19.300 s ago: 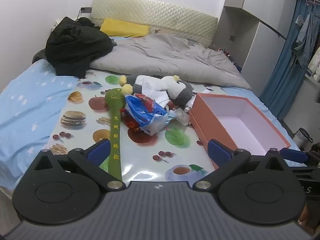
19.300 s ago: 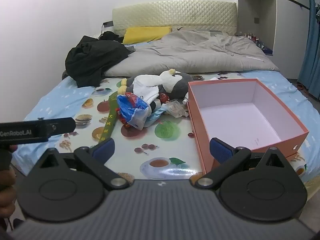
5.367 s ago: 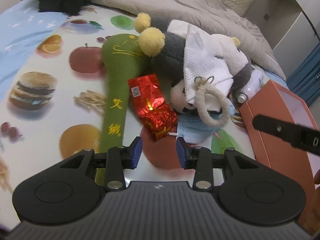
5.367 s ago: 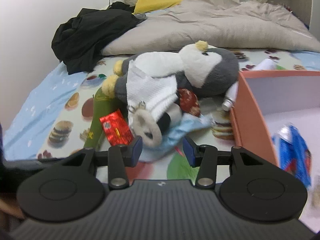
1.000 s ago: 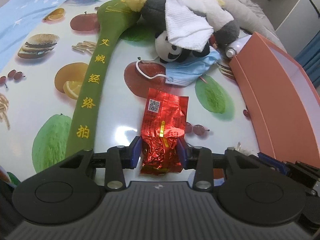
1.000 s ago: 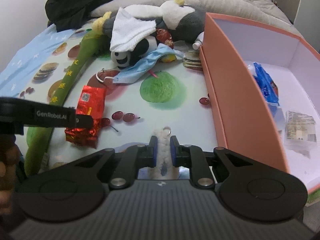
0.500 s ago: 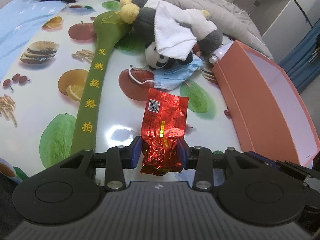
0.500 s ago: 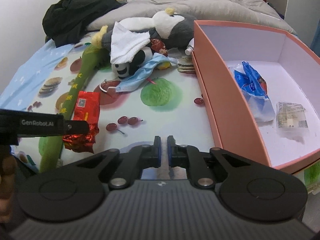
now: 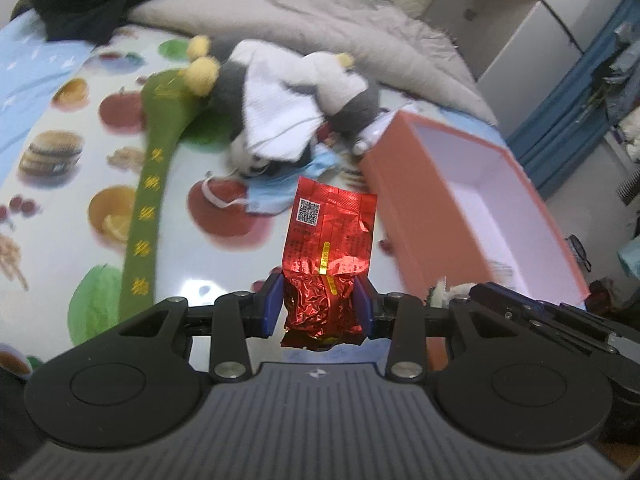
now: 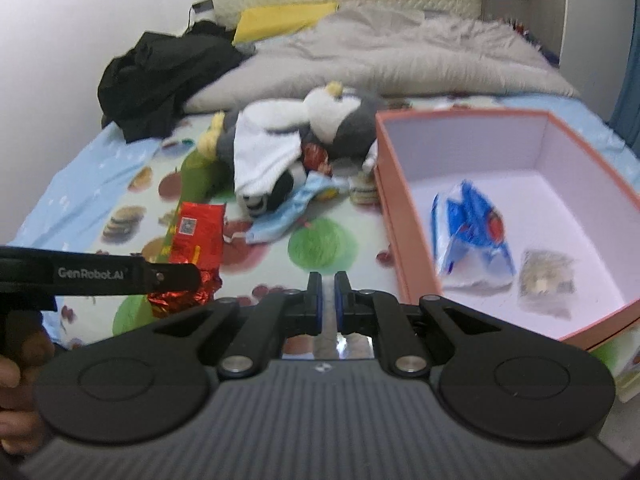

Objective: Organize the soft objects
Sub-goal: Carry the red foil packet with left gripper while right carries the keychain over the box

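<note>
The left gripper [image 9: 319,304] was clamped on the crumpled lower end of a red foil packet [image 9: 328,240], which stood up at centre frame, off the fruit-print cloth [image 9: 224,256]. The right gripper [image 10: 327,300] was squeezed almost together; a bit of white fluff [image 9: 440,290] showed at its tip in the left view. The orange box [image 10: 390,216] sat at right, a blue bag [image 10: 472,236] inside. The plush penguin [image 10: 328,124] lay at upper centre.
</note>
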`<action>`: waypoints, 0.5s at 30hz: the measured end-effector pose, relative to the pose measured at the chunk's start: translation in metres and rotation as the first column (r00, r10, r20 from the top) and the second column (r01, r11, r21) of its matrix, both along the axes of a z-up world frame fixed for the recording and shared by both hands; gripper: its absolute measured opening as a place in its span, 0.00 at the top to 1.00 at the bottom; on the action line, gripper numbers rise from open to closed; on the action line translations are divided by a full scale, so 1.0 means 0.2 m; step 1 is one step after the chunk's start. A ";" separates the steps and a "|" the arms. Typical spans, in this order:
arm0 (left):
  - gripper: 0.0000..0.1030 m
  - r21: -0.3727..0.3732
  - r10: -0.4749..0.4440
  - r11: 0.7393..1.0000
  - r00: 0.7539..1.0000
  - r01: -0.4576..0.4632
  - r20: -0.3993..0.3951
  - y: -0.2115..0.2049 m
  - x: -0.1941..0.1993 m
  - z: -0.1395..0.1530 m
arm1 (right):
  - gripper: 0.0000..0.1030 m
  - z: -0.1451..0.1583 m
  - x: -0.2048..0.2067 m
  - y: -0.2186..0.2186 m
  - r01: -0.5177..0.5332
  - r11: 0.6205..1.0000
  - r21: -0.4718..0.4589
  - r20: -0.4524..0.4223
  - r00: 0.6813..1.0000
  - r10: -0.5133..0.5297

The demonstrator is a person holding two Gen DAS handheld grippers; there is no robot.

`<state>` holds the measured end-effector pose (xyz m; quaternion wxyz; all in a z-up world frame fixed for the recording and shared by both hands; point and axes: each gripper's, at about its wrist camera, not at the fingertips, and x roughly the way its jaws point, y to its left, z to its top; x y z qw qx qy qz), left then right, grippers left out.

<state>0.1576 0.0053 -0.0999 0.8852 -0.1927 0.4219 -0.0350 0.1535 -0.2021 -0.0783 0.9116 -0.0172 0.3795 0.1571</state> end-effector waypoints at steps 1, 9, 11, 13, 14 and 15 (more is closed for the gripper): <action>0.58 0.002 -0.010 1.000 1.000 0.010 0.011 -0.02 0.00 0.03 | 0.91 0.02 0.00 -0.01 0.004 1.000 -0.001 0.009 1.000 -0.004; 0.58 -0.013 -0.109 0.994 0.992 0.110 0.069 -0.23 0.05 0.19 | 0.91 0.17 -0.04 -0.18 0.066 0.998 0.013 0.057 0.996 -0.067; 0.58 -0.016 -0.139 0.990 0.987 0.141 0.077 -0.29 0.06 0.22 | 0.91 0.20 -0.06 -0.23 0.090 0.996 0.015 0.066 0.994 -0.091; 0.58 -0.022 -0.167 0.985 0.982 0.169 0.084 -0.35 0.07 0.25 | 0.91 0.23 -0.07 -0.28 0.114 0.993 0.019 0.072 0.991 -0.115; 0.58 -0.025 -0.181 0.983 0.980 0.184 0.085 -0.38 0.07 0.25 | 0.91 0.24 -0.08 -0.31 0.129 0.991 0.021 0.074 0.989 -0.130; 0.58 -0.026 -0.195 0.980 0.977 0.198 0.085 -0.41 0.08 0.26 | 0.91 0.25 -0.09 -0.34 0.142 0.990 0.021 0.075 0.987 -0.143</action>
